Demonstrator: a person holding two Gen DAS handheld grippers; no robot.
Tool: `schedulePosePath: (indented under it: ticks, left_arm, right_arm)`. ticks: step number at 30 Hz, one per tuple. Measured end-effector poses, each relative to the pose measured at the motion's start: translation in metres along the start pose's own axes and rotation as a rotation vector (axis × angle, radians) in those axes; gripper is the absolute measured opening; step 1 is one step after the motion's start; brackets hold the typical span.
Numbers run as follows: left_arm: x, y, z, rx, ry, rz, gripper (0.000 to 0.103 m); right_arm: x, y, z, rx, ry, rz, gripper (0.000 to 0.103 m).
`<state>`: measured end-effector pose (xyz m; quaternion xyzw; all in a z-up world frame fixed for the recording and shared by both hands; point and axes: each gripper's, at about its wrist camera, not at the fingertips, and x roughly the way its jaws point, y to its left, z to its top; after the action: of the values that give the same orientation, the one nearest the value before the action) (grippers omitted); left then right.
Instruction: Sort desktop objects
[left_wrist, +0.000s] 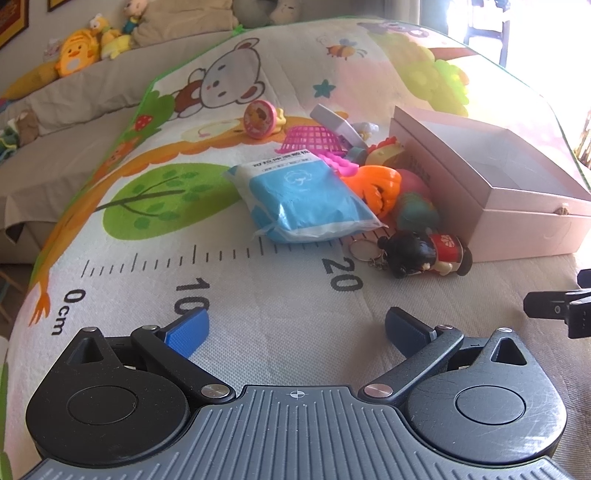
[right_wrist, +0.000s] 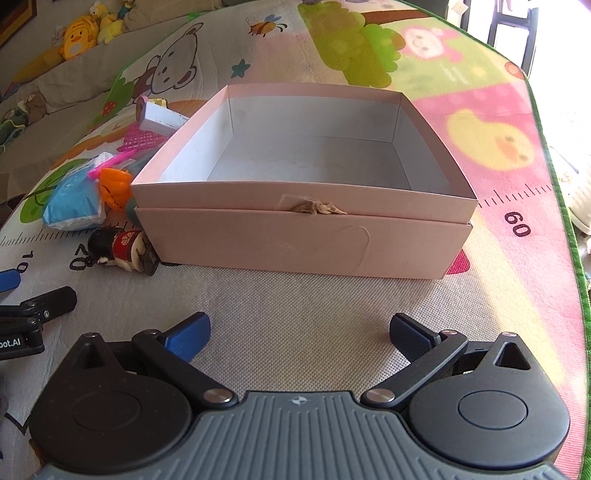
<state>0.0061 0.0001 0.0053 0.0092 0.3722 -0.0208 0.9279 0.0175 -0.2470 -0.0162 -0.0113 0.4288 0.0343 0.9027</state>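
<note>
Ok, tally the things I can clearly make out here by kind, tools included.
Tools: 2, left tool and right tool
Pink box: 1
Blue packet: 1
Orange pumpkin toy: 1
Keyring doll: 1
Pink mesh basket: 1
Total: 7; other toys in the pile are too hidden to count.

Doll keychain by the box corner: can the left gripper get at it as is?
Probably yes. The left gripper is open, with only bare mat between its fingers and the doll keychain. The pink box sits close on the doll's right, so that side is tight.
</note>
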Motion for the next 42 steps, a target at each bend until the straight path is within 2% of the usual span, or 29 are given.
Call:
schedulePosePath:
  ticks: [2,6,9,12,15,17,21,24,26,27,29,31,34,36,39,42]
  left_arm:
    - [0.0,0.001,0.003,0.0,0.004,-0.011,0.103]
    - [-0.003,0.002,0.012,-0.021,-0.025,0.013,0.103]
    - [-0.007,0.0,0.022,-0.017,-0.055,-0.004,0.103]
    - [-0.009,-0.006,0.03,0.012,-0.074,-0.021,0.103]
    - [-0.008,-0.009,0.038,0.012,-0.097,-0.014,0.103]
    - [-0.006,-0.007,0.043,-0.011,-0.121,-0.008,0.103]
    - [-0.002,-0.001,0.046,-0.054,-0.19,-0.001,0.103]
    - [0.003,0.006,0.046,-0.071,-0.196,0.014,0.103]
    - [0.004,0.014,0.046,-0.094,-0.191,0.005,0.103]
    - [0.005,0.018,0.046,-0.108,-0.188,0.002,0.103]
    - [0.006,0.027,0.046,-0.139,-0.183,0.004,0.103]
    - [0.008,0.035,0.045,-0.169,-0.177,0.009,0.103]
    - [0.009,0.043,0.045,-0.193,-0.166,0.008,0.103]
    - [0.011,0.045,0.044,-0.197,-0.157,0.024,0.103]
    - [0.016,0.05,0.043,-0.21,-0.134,0.041,0.103]
    - [0.017,0.055,0.042,-0.236,-0.119,0.018,0.103]
  right_arm:
    - [-0.013,0.004,0.0,-0.033,-0.023,0.053,0.103]
    - [-0.054,0.017,0.012,-0.133,-0.158,0.107,0.103]
    - [-0.077,0.024,0.036,-0.182,-0.243,0.135,0.103]
    - [-0.077,0.027,0.073,-0.202,-0.268,0.133,0.103]
    - [-0.061,0.028,0.107,-0.174,-0.241,0.152,0.103]
    - [-0.043,0.032,0.134,-0.162,-0.21,0.186,0.103]
    - [-0.007,0.043,0.187,-0.146,-0.161,0.194,0.103]
    - [0.032,0.05,0.231,-0.085,-0.08,0.248,0.103]
    - [0.064,0.063,0.254,-0.103,-0.009,0.278,0.103]
    - [0.077,0.069,0.263,-0.097,0.011,0.265,0.103]
    - [0.103,0.087,0.272,-0.097,0.044,0.248,0.103]
    - [0.12,0.111,0.275,-0.135,0.054,0.27,0.103]
    - [0.134,0.152,0.279,-0.252,0.026,0.321,0.103]
    - [0.146,0.177,0.282,-0.315,0.003,0.293,0.102]
    - [0.171,0.204,0.288,-0.377,0.031,0.241,0.086]
    - [0.192,0.215,0.288,-0.398,0.062,0.198,0.081]
